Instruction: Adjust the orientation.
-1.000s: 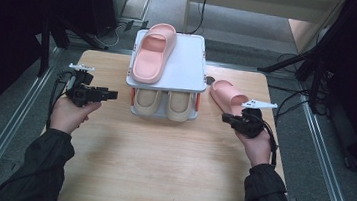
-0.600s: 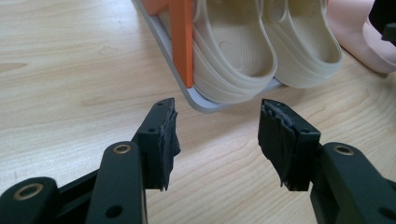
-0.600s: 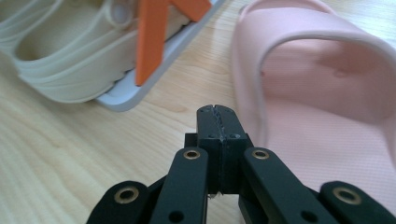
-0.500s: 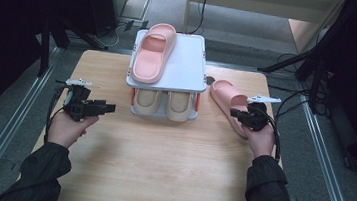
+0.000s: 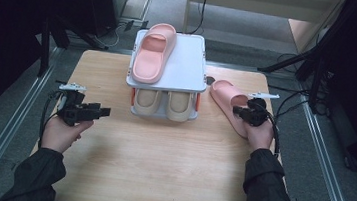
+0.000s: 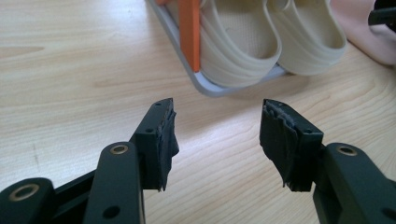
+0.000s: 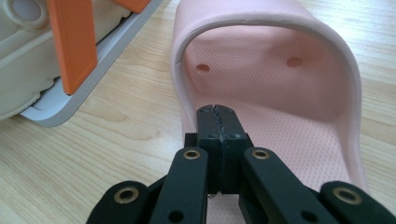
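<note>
Right now my right gripper point(image 7: 218, 112) is clenched empty, tips inside the pink slipper point(image 5: 230, 106) lying just right of the shoe rack point(image 5: 189, 76); my left gripper point(image 6: 217, 135), left of the rack, has just been opening, nothing between.

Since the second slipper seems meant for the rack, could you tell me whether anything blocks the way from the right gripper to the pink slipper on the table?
Nothing visible does. The right gripper, jaws shut, sits right at the heel end of the pink slipper, with no object between them. The shoe rack stands off to its side, clear of that path.
</note>
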`<state>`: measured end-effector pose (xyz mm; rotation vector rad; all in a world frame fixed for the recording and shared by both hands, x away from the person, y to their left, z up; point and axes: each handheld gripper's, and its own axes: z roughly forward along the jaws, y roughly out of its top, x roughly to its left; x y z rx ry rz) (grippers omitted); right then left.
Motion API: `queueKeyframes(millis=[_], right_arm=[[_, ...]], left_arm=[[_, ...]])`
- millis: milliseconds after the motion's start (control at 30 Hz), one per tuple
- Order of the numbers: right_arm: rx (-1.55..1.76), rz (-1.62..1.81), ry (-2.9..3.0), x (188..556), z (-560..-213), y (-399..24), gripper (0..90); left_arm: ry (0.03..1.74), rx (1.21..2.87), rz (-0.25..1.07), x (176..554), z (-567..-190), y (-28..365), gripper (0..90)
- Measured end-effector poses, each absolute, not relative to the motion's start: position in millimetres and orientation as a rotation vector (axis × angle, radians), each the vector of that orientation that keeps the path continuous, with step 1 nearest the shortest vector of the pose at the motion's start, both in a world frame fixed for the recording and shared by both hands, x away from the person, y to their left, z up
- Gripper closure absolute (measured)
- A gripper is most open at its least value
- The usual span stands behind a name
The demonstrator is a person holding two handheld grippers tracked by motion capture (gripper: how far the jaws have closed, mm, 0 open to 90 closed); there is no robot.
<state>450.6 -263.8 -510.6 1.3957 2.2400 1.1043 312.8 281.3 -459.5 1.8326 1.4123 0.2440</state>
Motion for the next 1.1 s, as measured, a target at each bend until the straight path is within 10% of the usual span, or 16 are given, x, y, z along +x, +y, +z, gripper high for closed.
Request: queueKeyframes(millis=[1100], right_arm=[[1.415,1.192,2.186,442.3,-497.0,-258.4,76.0]], left_arm=[[1.371,1.828,0.231,317.1,-459.1,274.5,43.5]])
